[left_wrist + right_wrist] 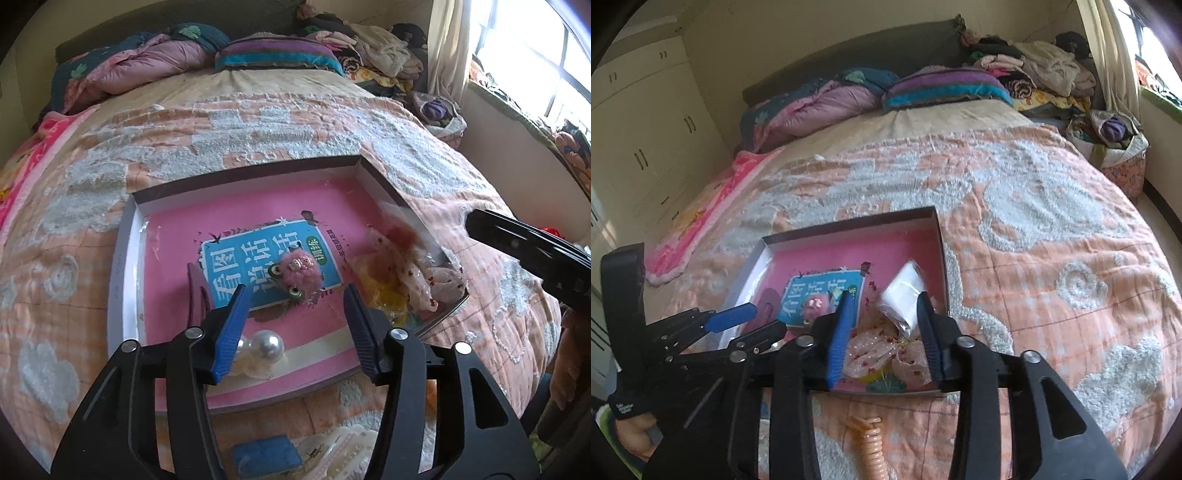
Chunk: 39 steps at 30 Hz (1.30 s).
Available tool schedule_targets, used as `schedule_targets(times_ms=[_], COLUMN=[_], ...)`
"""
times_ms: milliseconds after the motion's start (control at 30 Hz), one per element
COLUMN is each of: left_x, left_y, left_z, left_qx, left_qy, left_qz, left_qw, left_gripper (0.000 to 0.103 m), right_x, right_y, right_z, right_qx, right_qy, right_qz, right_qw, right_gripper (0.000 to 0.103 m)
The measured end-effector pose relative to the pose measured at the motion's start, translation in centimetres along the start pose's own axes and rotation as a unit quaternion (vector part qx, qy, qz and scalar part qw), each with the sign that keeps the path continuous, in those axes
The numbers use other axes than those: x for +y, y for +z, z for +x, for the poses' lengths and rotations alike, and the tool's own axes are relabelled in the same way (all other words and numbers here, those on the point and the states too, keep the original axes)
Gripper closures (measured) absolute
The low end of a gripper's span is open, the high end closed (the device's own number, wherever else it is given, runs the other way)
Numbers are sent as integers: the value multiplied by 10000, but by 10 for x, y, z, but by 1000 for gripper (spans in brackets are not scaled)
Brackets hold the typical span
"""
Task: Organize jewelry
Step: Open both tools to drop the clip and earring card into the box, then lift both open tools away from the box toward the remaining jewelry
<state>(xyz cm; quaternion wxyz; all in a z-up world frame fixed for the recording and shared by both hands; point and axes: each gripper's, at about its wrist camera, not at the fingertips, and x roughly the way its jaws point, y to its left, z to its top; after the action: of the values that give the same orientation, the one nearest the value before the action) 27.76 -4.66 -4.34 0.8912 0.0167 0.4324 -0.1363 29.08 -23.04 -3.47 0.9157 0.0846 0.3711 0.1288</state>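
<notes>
A shallow box [125, 280] lies on the bed with a pink book [258, 229] in its bottom. On the book sit a fluffy pink hair ornament [295, 275] with frog eyes, two large pearls [266, 347] and a dark maroon clip [195, 284]. My left gripper [295, 291] stands open just short of the fluffy ornament and touches nothing. In the box's right corner lie a clear plastic bag [903, 291] and a floral fabric bow [882, 354]. My right gripper [884, 297] is open astride the bag, pads apart from it. The left gripper [753, 325] shows at left there.
On the quilt in front of the box lie a blue pad [266, 452], a white hair claw [343, 450] and a peach coil hair tie [871, 439]. Pillows [942, 88] and piled clothes [1045, 70] fill the bed's far end. A wardrobe [646, 129] stands left.
</notes>
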Motion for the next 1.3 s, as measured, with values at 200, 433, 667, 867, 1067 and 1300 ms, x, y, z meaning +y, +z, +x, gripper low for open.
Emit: schedule_targets(times_ms=[200,433,667,867,1067,1300], left_x=[2,1,-5,-13,-18,-21], left_y=[-1,-1,1,-3,-9,-17], left_z=[-21,-55,-89,-112,-129,-152], left_qx=[-123,-366,-664,-825,-945,-1096], left_qy=[12,52,73,85,150,204], left_qz=[-121,-198,-237,-185,-155,-144], left_qw=[9999,9991,9975,9964,9953,9937], left_gripper=[39,18,10,10,10,10], right_x=[4,10,14,14,16,20], right_y=[0,-1,-3,-8,-14,-22], right_z=[-34,-81,-121,-148,-173,-195], right_qx=[-309,-770,-1113,-1275,-1393,-1491], right_qy=[-9,-109,-166,-134,-135,-134], right_qz=[15,-90,-185,-168,-213,-294], right_qw=[9995,9969,9935,9916,9899,9883], right_gripper=[48,23,13,13,13,13])
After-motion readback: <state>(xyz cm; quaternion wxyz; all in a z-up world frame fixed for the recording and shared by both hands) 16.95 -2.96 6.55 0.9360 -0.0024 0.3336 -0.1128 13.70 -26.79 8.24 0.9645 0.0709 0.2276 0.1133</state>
